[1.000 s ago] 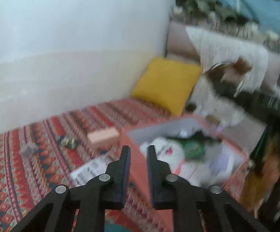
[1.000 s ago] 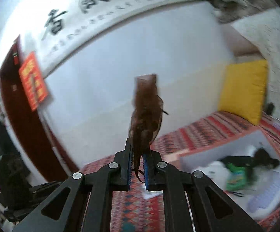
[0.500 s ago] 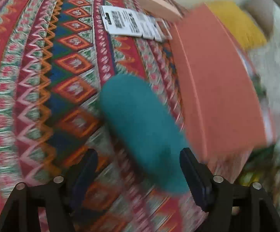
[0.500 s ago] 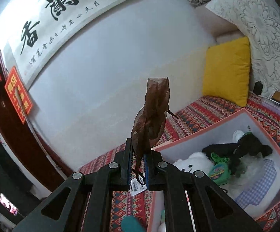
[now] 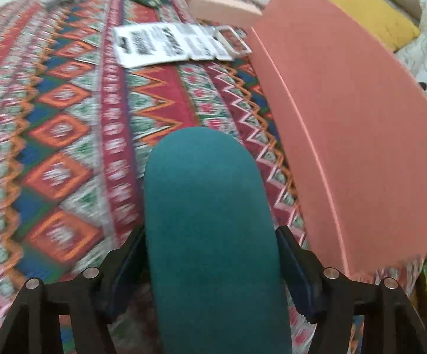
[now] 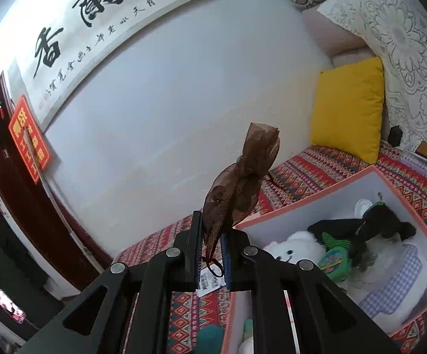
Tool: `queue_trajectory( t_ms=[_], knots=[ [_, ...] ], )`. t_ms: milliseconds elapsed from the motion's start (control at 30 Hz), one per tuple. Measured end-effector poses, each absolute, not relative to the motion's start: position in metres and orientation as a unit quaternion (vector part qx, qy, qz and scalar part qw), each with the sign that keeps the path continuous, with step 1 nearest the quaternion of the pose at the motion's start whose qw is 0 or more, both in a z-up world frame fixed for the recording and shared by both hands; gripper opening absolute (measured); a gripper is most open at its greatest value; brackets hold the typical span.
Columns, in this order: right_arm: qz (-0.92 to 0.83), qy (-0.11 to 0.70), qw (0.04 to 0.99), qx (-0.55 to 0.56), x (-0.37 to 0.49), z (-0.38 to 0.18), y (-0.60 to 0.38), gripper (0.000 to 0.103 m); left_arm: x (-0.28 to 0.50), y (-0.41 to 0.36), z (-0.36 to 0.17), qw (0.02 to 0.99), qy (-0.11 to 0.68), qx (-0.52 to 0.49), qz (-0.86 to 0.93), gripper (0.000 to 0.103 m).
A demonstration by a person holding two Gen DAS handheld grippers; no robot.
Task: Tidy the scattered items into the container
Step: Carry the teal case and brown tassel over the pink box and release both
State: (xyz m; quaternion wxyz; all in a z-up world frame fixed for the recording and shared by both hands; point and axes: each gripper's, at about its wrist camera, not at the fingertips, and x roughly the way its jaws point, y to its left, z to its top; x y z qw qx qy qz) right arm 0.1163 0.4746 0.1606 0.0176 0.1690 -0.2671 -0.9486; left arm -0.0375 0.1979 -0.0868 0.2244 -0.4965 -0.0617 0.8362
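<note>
Left gripper (image 5: 210,268) jaws wide around teal oval case (image 5: 213,236) near box (image 5: 360,135); right gripper (image 6: 210,253) clamps brown organza pouch (image 6: 242,183).

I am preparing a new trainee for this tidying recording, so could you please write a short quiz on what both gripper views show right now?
1. True or false: the teal oval object lies between the spread fingers of the left gripper.
2. What does the right gripper hold? A) a yellow pillow B) a brown sheer pouch C) a white plush toy
3. Fill in: the white printed card lies on the patterned ____ just outside the orange box.

Key:
1. True; whether the fingers touch it cannot be told.
2. B, the brown sheer pouch, pinched at its lower end and sticking up.
3. Cloth: the patterned cloth.
</note>
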Motion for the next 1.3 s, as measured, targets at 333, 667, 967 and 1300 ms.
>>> queue_trajectory(
  t_ms=[333, 667, 967, 1300],
  knots=[
    [-0.946, -0.281, -0.029, 0.157, 0.130, 0.158, 0.507, 0.013, -0.020, 0.194, 0.045, 0.313, -0.110, -0.406, 0.851, 0.067],
    [-0.928, -0.302, -0.103, 0.192, 0.127, 0.129, 0.545, 0.013, -0.039, 0.305, 0.131, 0.425, -0.085, -0.352, 0.830, 0.068],
    [-0.916, -0.294, -0.143, 0.231, 0.124, 0.120, 0.554, 0.103, -0.052, 0.347, 0.109, 0.389, -0.013, -0.404, 0.828, 0.085],
    [-0.924, -0.284, -0.133, 0.219, 0.130, 0.139, 0.538, 0.103, -0.089, 0.192, 0.048, 0.242, -0.084, -0.420, 0.871, 0.098]
  ],
)
